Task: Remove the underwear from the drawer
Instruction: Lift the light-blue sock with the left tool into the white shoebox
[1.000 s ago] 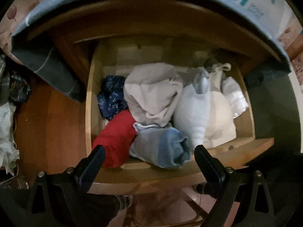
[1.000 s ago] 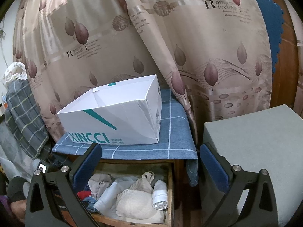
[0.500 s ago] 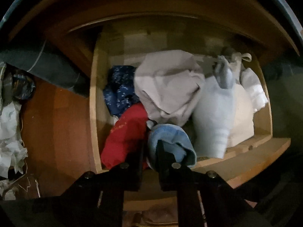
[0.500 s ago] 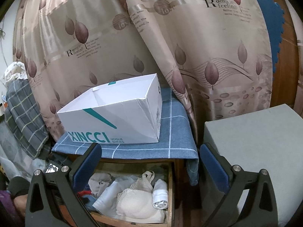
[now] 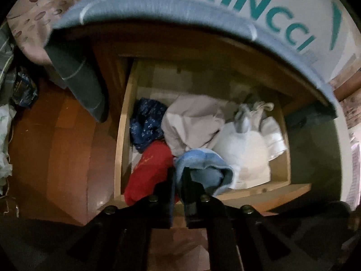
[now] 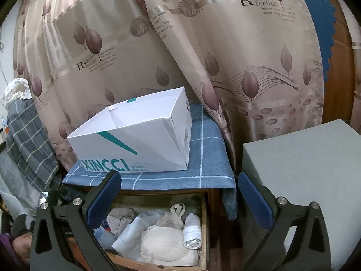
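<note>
Blue soft underwear (image 5: 203,169) sits at the front of the wooden drawer (image 5: 266,192), beside red cloth (image 5: 149,169). It looks light and floppy. The left gripper (image 5: 178,178) pinches its edge tight. The right gripper (image 6: 178,194) waits wide open.

Light-blue underwear (image 5: 204,169) — bunched, at open drawer's (image 5: 266,192) front edge

"XINCCI VOGUE SHOES" on white box (image 6: 144,144)
</note>
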Tool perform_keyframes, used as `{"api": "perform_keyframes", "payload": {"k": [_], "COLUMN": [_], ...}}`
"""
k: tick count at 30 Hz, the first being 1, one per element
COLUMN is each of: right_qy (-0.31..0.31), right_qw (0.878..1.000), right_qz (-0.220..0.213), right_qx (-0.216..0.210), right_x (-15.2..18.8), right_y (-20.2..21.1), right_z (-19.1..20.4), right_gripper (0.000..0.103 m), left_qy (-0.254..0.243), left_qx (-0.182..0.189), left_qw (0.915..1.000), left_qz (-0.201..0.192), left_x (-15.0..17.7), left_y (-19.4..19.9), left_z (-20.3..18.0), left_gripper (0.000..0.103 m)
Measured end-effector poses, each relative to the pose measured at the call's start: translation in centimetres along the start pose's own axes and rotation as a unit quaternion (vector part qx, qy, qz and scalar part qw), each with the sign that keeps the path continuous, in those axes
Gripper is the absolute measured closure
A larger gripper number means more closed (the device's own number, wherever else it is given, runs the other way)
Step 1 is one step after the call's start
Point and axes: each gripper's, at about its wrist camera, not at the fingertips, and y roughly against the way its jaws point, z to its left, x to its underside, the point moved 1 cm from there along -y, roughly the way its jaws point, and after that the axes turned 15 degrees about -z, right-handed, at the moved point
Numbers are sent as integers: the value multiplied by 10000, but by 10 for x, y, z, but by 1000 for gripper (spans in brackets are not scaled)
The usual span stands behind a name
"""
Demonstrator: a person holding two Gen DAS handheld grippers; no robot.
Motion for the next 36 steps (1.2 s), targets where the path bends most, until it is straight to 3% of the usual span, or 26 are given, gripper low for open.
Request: {"api": "perform_keyframes", "payload": {"k": [6,11,15,22,36], "right_qy": [-42,105,312,524,560], "right_qw": [10000,9995,9990,9973,9968], "right_qz": [68,206,247,403,426], "right_qx": [-59,-212,-222,-317,-375], "right_x": [1,6,8,12,14], "right_y": [-1,-5,-5,-9,-9], "right_z": [0,10,19,29,33], "right_gripper": [0,0,0,0,0], "left_qy": [-234,-441,-229,-198,-504], "left_qx": [132,125,234,313,846], "left_qw": [9985,9973,9981,9950,9778], "left_qz": [-478,-580,-519,-926,-1852], "left_x": [-11,-17,-18,-30,-86], "left_y": [40,46,43,75,182], "left_z": [-14,-18,-10,-10,-48], "left_gripper": [99,99,99,99,99]}}
